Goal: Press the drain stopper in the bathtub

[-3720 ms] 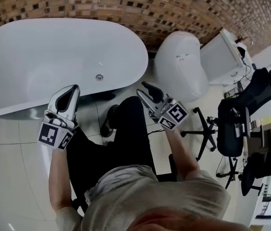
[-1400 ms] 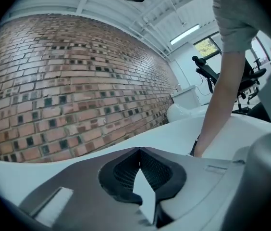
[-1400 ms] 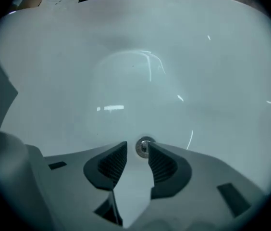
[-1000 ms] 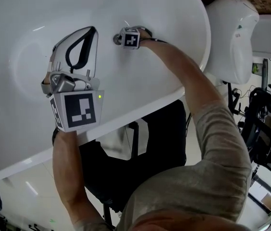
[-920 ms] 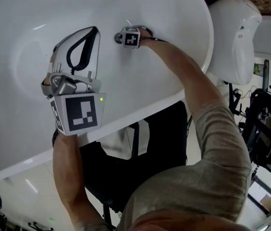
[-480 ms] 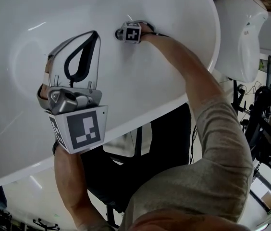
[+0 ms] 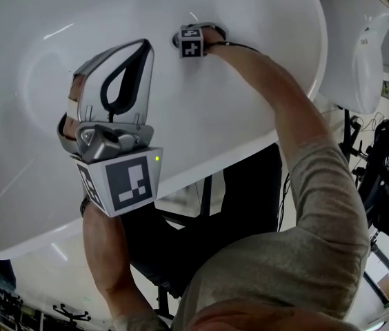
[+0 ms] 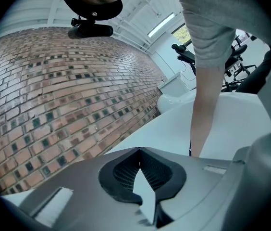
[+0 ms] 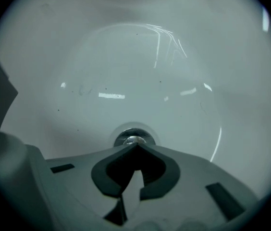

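The white bathtub point(image 7: 263, 81) fills the head view. Its round chrome drain stopper point(image 9: 133, 138) lies on the tub floor, just beyond the tips of my right gripper point(image 9: 136, 146). That gripper point(image 7: 181, 43) is shut, its closed tips at or on the stopper; whether they touch it I cannot tell. In the head view the stopper is hidden behind the gripper's marker cube. My left gripper point(image 7: 136, 50) hangs shut and empty over the middle of the tub, its jaws point(image 8: 139, 150) pointing toward the brick wall point(image 8: 54, 90).
A white toilet point(image 7: 356, 40) stands right of the tub. Black office chairs point(image 7: 387, 185) are at the far right. My legs and a dark stool frame point(image 7: 201, 205) are below the tub's near rim point(image 7: 56, 236).
The right gripper has stayed at the drain stopper. The left gripper has drifted slightly right and toward the camera. The view has shifted a little, the tub sliding right.
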